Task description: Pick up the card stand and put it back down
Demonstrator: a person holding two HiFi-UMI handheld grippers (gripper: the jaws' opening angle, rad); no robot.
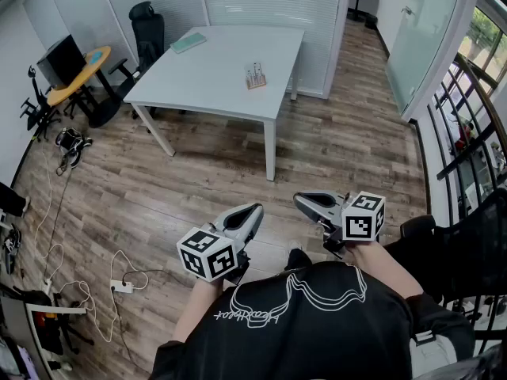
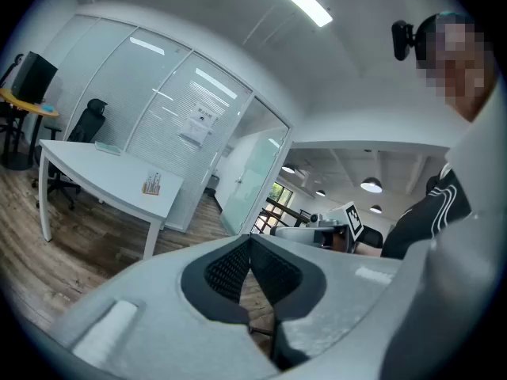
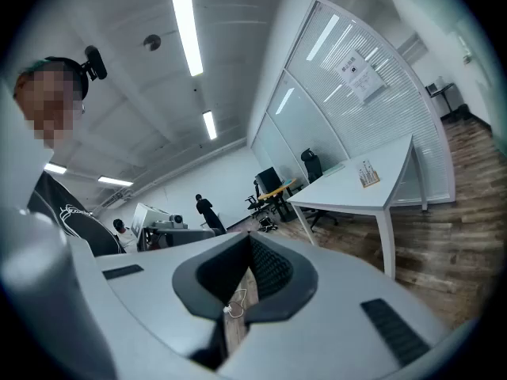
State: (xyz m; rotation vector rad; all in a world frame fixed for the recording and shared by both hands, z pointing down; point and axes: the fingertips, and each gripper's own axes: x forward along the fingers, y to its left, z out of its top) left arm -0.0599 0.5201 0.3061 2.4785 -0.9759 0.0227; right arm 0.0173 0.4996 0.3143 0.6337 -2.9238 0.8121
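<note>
The card stand (image 1: pixel 255 77) is a small wooden block with clear upright holders, standing on the white table (image 1: pixel 198 77) far ahead of me. It also shows small in the left gripper view as the card stand (image 2: pixel 152 184) and in the right gripper view as the card stand (image 3: pixel 367 174). My left gripper (image 1: pixel 255 211) is held close to my body, well short of the table, shut and empty. My right gripper (image 1: pixel 299 199) is beside it, also shut with nothing between its pads.
A teal notebook (image 1: pixel 188 42) lies at the table's far left corner. Black office chairs (image 1: pixel 148 30) and a yellow round table (image 1: pixel 79 74) stand to the left. Cables and a power strip (image 1: pixel 121 286) trail over the wood floor. A railing (image 1: pixel 467 125) runs along the right.
</note>
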